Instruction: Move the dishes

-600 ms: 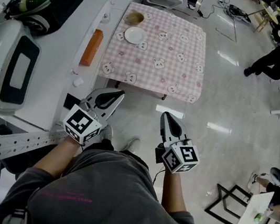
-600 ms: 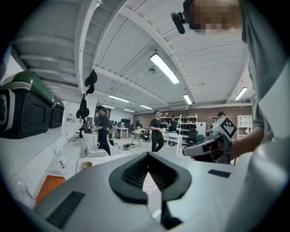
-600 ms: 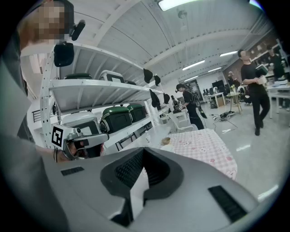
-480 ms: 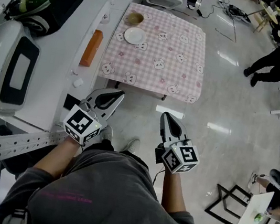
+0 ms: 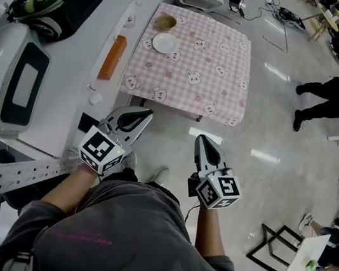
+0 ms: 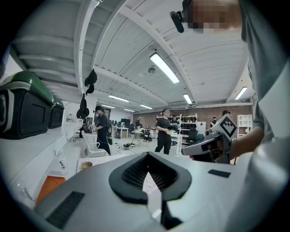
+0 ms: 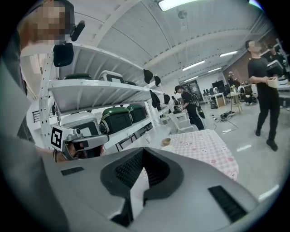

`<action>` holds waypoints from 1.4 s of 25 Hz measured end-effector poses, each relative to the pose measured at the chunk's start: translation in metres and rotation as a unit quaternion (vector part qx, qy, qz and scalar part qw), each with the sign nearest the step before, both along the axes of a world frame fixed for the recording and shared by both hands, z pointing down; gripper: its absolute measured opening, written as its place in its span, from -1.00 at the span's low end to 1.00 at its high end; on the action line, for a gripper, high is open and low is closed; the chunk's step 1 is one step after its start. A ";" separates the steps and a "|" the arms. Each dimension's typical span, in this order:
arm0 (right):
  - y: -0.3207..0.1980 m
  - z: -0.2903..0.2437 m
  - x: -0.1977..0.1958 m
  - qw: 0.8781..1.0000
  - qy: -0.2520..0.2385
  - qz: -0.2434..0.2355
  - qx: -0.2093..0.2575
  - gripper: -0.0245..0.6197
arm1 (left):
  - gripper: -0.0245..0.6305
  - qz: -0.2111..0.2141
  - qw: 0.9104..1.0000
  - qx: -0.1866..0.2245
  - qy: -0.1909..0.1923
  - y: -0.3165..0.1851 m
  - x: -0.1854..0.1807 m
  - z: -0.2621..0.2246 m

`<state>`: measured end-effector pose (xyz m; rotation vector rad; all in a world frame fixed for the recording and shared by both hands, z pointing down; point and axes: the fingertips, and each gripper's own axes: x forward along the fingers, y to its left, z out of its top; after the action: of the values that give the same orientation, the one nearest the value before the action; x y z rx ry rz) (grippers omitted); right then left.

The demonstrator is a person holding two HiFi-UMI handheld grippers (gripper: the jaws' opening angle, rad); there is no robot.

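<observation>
Plate (image 5: 164, 42) lies bare beside bowl (image 5: 166, 22) on table (image 5: 212, 74); left tool (image 5: 143, 116), right tool (image 5: 202, 143) pressed together.

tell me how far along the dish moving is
Nothing looks done: the plate and bowl sit together at the far left corner of the table. In hand: nothing; the left gripper and right gripper are shut, empty, short of it. Left: grip and move both.

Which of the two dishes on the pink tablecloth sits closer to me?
The flat white plate; the brown bowl sits just beyond it, farther from you.
</observation>
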<state>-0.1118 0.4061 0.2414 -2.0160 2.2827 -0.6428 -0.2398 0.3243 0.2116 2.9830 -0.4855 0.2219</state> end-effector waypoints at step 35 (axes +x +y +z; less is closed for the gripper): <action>0.000 0.001 0.001 1.000 0.001 -0.002 -0.005 -0.90 | -0.67 0.008 1.000 -0.004 -0.011 0.006 0.005 0.008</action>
<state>-0.1104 0.4058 0.2429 -2.0175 2.2892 -0.6547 -0.2348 0.3303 0.2193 2.9811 -0.4635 0.2585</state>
